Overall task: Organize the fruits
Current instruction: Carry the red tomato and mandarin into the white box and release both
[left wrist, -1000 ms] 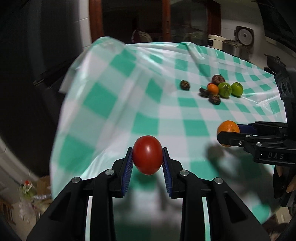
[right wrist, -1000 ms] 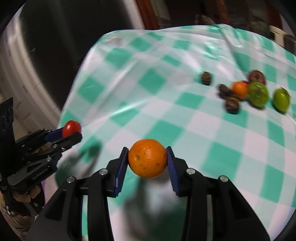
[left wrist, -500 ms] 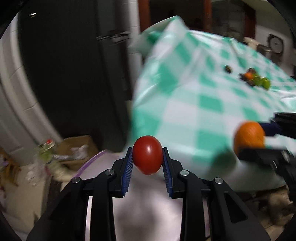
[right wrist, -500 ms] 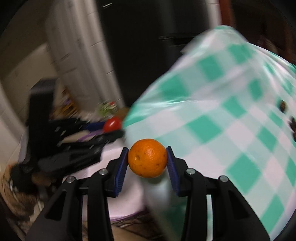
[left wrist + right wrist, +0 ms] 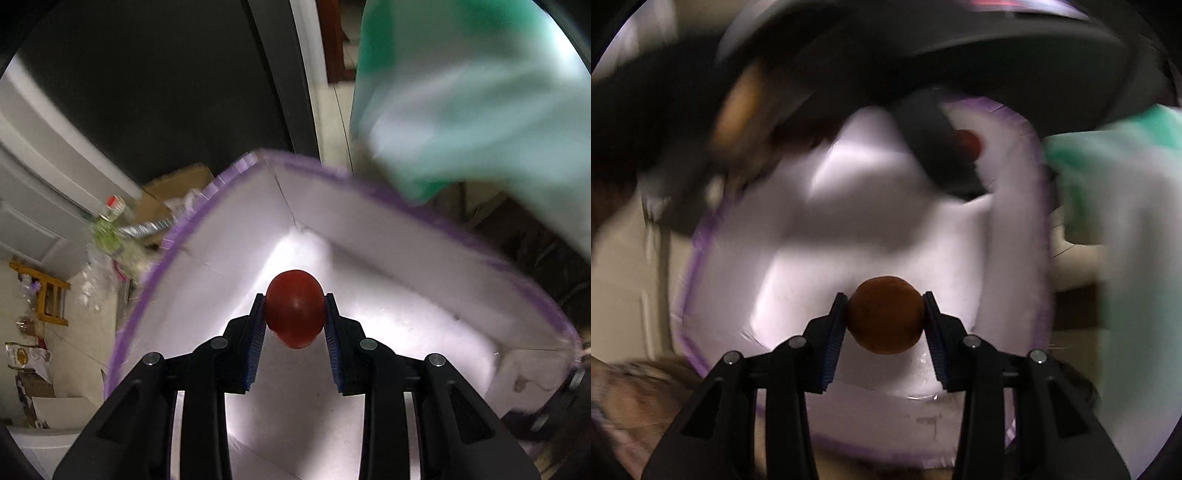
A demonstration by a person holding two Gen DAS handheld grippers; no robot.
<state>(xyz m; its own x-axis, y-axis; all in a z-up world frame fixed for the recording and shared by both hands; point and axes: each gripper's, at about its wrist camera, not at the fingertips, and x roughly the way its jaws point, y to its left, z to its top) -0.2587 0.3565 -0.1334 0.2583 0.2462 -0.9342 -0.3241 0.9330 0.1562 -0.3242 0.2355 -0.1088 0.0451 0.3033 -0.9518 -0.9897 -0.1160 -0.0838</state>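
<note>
Red tomato (image 5: 294, 308) and orange (image 5: 885, 314) held above white box (image 5: 369, 236).

The right wrist view is smeared throughout: the left tongs (image 5: 964, 147) show only as a dark streak half covering the tomato (image 5: 967, 142). The green cloth (image 5: 480, 92) blurs into soft patches. The white box's (image 5: 369, 229) near side is hidden behind the tongs' arms and cut off below.
</note>
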